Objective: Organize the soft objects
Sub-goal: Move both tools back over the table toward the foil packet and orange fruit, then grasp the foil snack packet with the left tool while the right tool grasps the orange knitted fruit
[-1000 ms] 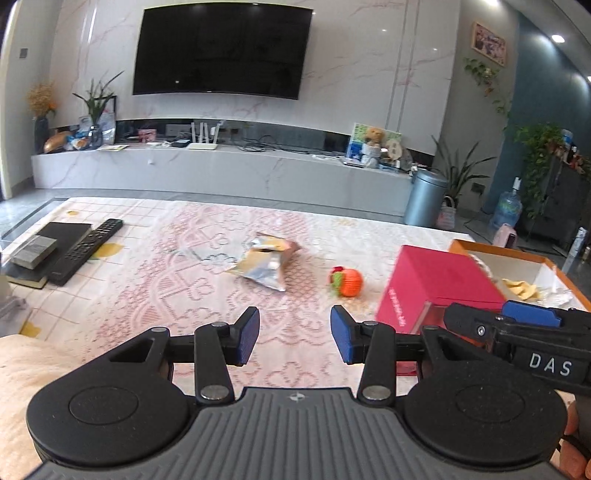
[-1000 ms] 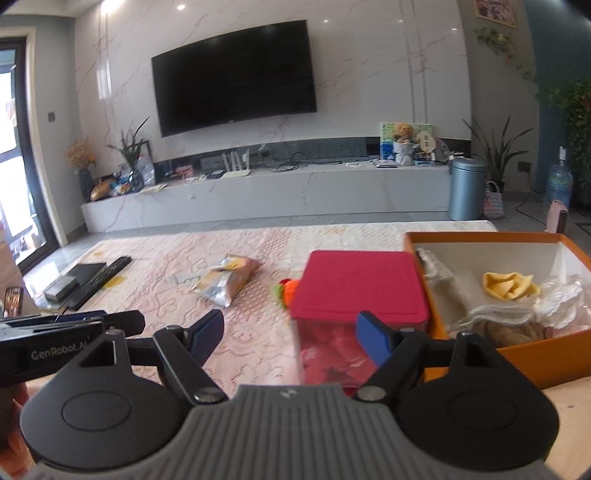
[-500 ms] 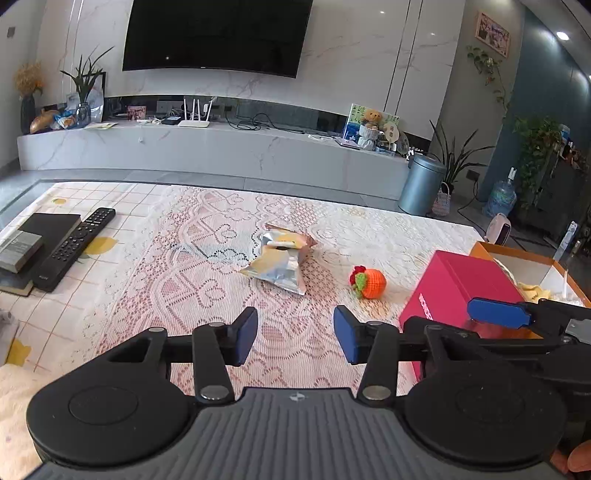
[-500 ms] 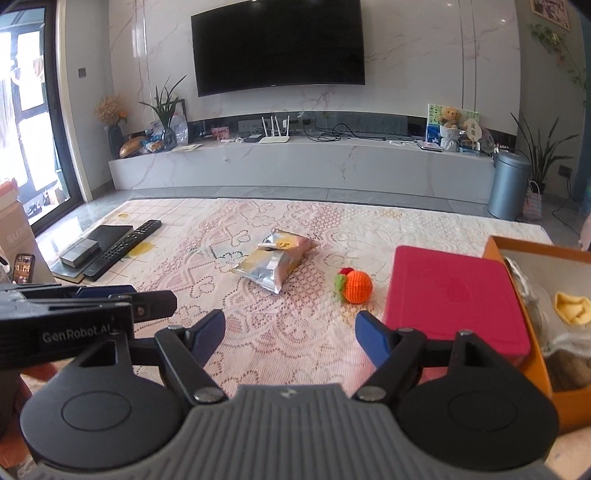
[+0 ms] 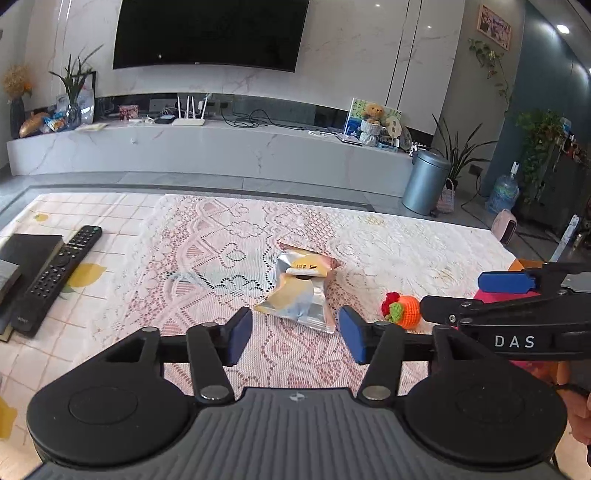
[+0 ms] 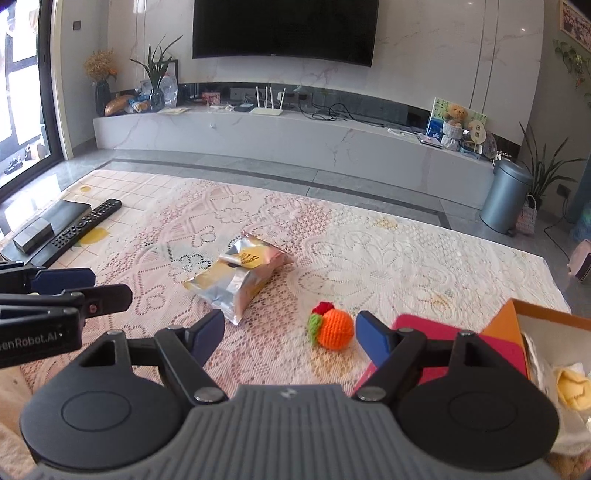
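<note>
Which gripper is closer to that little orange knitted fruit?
Right. The right gripper is open just short of the knitted fruit; the left gripper faces the snack bag, the fruit off to its right.

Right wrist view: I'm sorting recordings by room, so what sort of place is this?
Most likely a home living room: a big wall-mounted television hangs above a long marble media console, and a remote control lies on the lace-covered table.
</note>
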Motion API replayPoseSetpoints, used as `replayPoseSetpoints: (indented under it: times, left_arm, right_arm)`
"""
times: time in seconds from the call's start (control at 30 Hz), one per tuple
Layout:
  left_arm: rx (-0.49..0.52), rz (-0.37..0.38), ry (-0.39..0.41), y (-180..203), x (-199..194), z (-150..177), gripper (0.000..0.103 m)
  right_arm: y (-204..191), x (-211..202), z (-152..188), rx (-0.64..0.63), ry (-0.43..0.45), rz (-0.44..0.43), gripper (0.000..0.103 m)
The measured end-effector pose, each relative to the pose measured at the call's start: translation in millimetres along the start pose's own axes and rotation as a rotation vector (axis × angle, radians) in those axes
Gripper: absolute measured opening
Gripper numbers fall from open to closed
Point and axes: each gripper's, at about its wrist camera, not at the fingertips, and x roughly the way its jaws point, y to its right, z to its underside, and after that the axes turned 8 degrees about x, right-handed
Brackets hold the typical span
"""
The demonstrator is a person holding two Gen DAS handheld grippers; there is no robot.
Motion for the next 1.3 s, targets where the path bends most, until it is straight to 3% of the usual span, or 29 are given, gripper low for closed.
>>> replayPoseSetpoints:
  times: [0.2, 0.5, 0.7, 0.87, 1.1, 1.23, 1.3]
  left_arm:
    - [0.040, 0.072, -0.021, -11.2, 21.2, -7.0, 0.072]
    - [0.100, 0.117, -0.084, -7.7, 64.8, -9.0, 0.079]
    - [0.156, 0.100, -0.108, 3.9, 97.7, -19.9, 0.087]
    - [0.171, 0.034, -0.098, 6.4, 116.9, -15.5, 0.087]
    - [0.191, 0.030, -0.090, 6.3, 126.2, -10.2, 0.087]
    - [0.206, 0.038, -0.086, 5.6, 133.6, -10.3, 0.093]
    - [0.226, 0.038, -0.087, 6.9, 136.1, -9.7, 0.094]
  right_arm:
    - [-1.3, 29.1, -28.7, -0.026, -0.105, -0.005, 0.078]
    - [5.5, 76.9, -57.2, -0.054, -0.290, 0.000, 0.081]
    - [15.0, 111.9, -64.0, -0.030, -0.402, 0.037, 0.081]
    - [26.7, 140.9, -65.5, 0.048, -0.505, 0.044, 0.082]
    - [43.1, 175.3, -60.1, 0.169, -0.619, 0.105, 0.082]
    - [48.1, 189.0, -54.8, 0.205, -0.681, 0.135, 0.082]
    - [48.8, 192.8, -50.8, 0.209, -0.706, 0.136, 0.078]
